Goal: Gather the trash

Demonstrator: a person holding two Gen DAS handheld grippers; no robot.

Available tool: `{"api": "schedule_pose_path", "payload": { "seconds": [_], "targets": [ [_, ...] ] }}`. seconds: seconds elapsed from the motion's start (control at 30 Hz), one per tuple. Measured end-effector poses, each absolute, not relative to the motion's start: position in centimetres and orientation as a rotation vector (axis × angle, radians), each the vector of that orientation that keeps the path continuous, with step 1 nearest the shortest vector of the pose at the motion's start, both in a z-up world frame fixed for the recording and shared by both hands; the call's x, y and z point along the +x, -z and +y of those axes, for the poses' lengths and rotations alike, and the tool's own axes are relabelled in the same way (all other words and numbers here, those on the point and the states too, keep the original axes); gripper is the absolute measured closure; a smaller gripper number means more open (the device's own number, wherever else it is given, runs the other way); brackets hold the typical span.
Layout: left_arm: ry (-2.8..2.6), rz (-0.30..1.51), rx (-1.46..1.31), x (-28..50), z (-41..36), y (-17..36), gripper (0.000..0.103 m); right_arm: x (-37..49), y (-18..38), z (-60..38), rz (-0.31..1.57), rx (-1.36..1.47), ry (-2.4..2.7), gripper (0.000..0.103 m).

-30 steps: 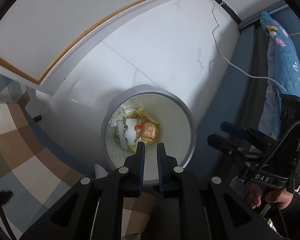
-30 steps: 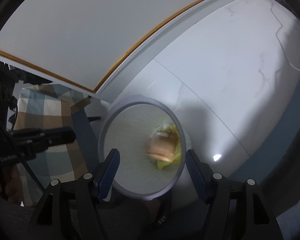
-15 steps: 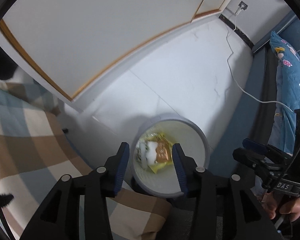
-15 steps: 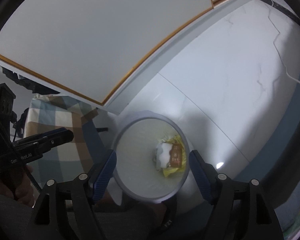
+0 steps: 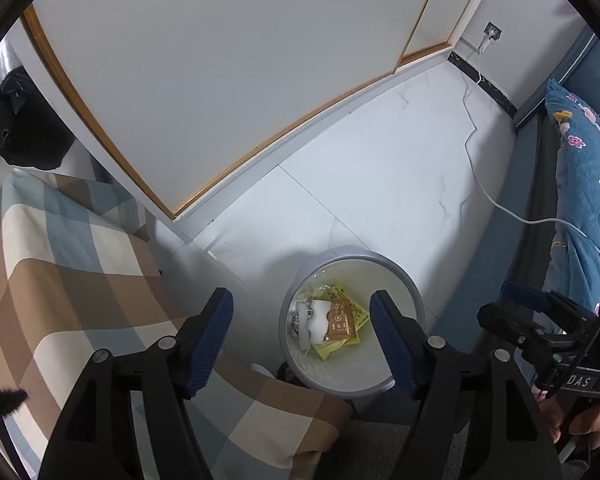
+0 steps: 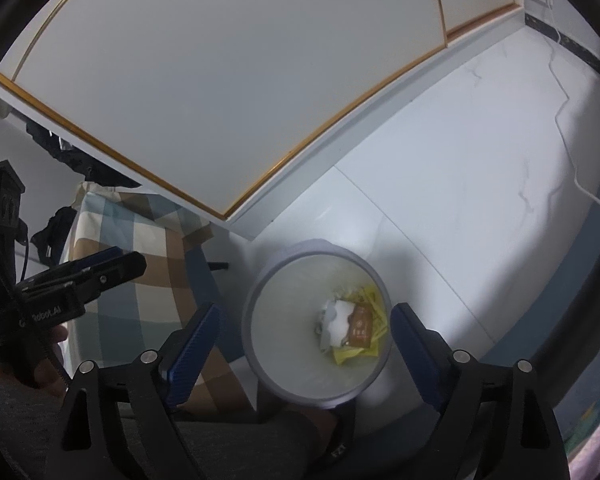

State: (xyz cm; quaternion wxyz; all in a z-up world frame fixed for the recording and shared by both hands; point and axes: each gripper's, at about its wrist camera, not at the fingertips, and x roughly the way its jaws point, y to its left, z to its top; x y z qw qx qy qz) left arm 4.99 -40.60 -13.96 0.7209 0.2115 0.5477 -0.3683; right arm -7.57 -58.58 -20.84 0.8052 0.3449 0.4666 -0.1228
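Hidden and unreadable parts

The orange packet [image 5: 341, 323] carries print too small to read; it covers much of the yellow wrapper [image 5: 360, 312], and the bin [image 5: 352, 256] base is hidden.

A checked cloth [image 5: 72, 280] lies at the left, beside a white tiled floor [image 5: 400, 184]. A white cable [image 5: 484, 184] runs to a flowered blue pillow [image 5: 584, 168].
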Motion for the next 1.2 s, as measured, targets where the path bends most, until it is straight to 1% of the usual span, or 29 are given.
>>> {"api": "schedule_pose_path", "payload": {
  "seconds": [0.2,1.2],
  "targets": [
    [0.796,1.177,0.492,4.71,-40.50,13.41,0.036,-7.73,20.26,-58.38,0.985,0.728,0.264,0.014],
    [0.820,1.216,0.467,4.58,-40.27,13.23,0.035,-7.84,19.86,-58.21,0.985,0.709,0.282,0.014]
  ]
}}
